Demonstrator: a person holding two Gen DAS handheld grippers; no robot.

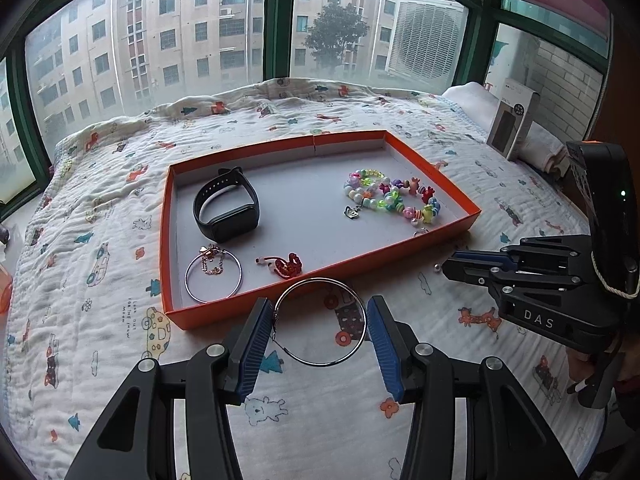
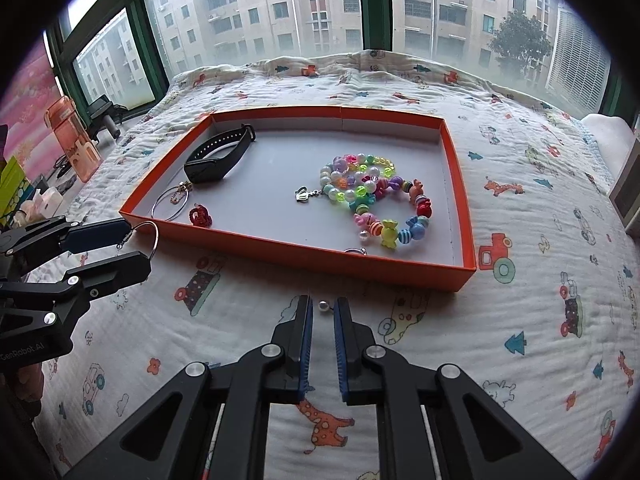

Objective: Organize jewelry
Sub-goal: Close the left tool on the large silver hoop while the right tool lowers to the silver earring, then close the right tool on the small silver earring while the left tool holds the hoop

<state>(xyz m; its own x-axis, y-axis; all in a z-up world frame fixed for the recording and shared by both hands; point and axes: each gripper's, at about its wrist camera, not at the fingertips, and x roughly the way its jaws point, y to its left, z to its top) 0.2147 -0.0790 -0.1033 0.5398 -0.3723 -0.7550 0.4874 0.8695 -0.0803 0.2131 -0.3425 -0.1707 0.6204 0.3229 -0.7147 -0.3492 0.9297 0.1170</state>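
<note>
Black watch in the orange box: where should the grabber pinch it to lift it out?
Come straight down on the black smartwatch and pinch its thick screen block. The watch lies on its edge with the strap closed into a loop that opens upward, so one finger can probably drop inside the loop and one outside. The walls of the orange tray block a sideways approach.

"DAS" stands in pale letters on the right gripper (image 1: 442, 267) body, at the frame's right. "GenRobot.AI" marks the left gripper (image 2: 134, 242) body, lower left. The quilt (image 1: 132, 312) carries small print, "LOOK OUT FOR THE SNOW".
</note>
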